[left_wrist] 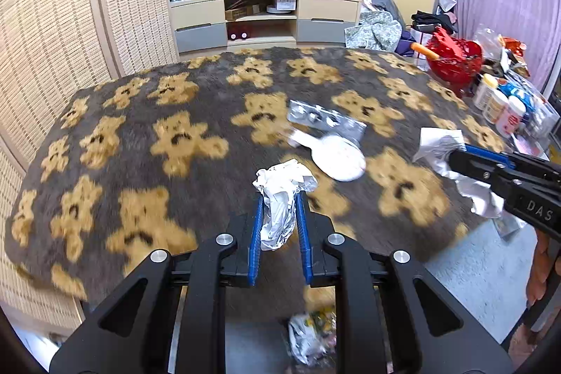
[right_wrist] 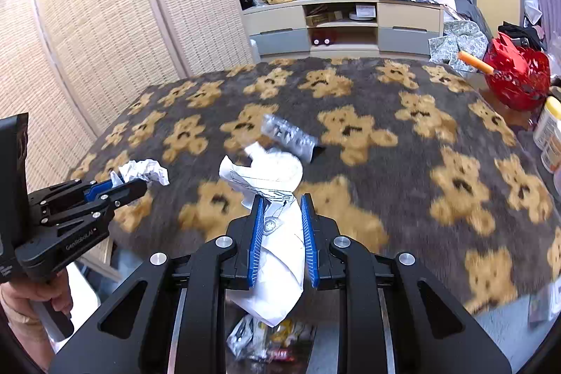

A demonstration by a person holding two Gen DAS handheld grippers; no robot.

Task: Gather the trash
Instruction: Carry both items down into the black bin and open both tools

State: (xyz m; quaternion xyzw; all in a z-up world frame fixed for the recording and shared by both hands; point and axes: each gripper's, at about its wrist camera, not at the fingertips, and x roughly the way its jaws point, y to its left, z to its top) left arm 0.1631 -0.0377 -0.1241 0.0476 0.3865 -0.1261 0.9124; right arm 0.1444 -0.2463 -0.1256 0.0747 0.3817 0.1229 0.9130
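- Left wrist view: the left gripper [left_wrist: 278, 198] has its blue fingers [left_wrist: 257, 226] closed tight on a crumpled white paper ball [left_wrist: 280, 195], held up over the near edge of the counter [left_wrist: 140, 135].
- Right wrist view: the right gripper [right_wrist: 282, 209] pinches a bigger crumpled white sheet [right_wrist: 277, 233] with printed line drawings; its fingers [right_wrist: 308, 233] press on both sides and the paper hangs down below them.
- Both grippers are side by side, each one visible in the other's camera, each with its own wad of paper.
- Still lying on the counter's bear-patterned fuzzy cover: a silvery blister pack [left_wrist: 326, 120] and, just beside it, a white round handled thing [left_wrist: 336, 156], too blurred to name.
- Below the counter's near edge on the floor sits a heap of wrappers and plastic [right_wrist: 270, 335]; I cannot tell whether it is in a bag or bin.
- At the counter's far right stands a red openwork basket [right_wrist: 515, 76] with an orange stick [right_wrist: 477, 62] poking out; what else it holds is unclear.
- White jars [left_wrist: 498, 104] cluster beside it.
- A hand [right_wrist: 35, 297] grips the left tool's handle.
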